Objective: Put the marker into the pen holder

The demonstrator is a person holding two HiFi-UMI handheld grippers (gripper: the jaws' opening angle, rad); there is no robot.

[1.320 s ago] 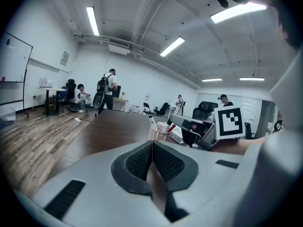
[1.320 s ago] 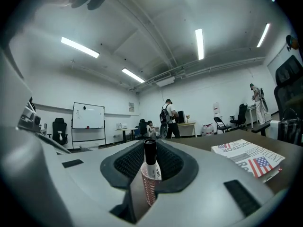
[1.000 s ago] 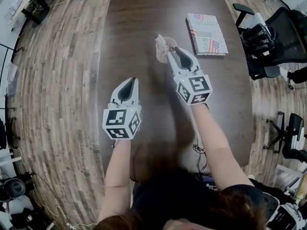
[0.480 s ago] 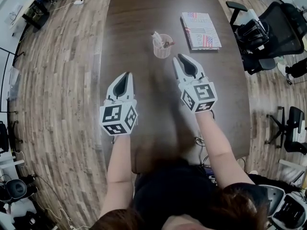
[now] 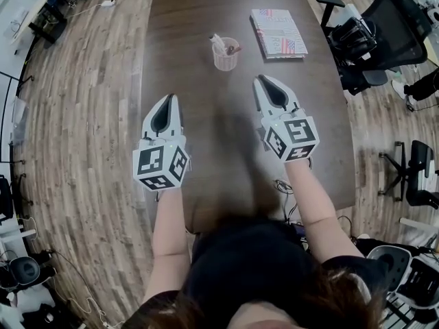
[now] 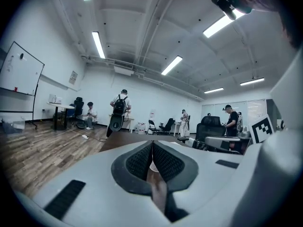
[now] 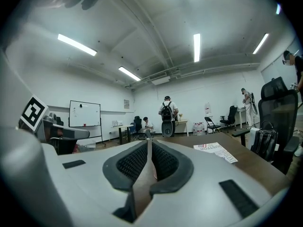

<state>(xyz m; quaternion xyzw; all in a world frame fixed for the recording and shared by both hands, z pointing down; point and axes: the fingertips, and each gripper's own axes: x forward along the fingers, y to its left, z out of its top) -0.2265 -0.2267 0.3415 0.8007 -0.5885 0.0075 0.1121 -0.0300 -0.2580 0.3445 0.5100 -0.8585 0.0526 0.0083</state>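
L gripper (image 5: 167, 97) shut, R gripper (image 5: 258, 80) empty, jaws just closing, seemingly shut now, both pointing fwd.

A white marker (image 5: 217, 44) is leaning leftward, tip poking above the rim, inside a translucent pinkish pen holder (image 5: 227, 59) that is standing upright at the far middle of the dark table (image 5: 185, 26).

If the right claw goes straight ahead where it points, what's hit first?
Likely the pen holder, dead ahead of the right claw; height unclear, it may pass over. Jaws have just been closing, nothing between them.
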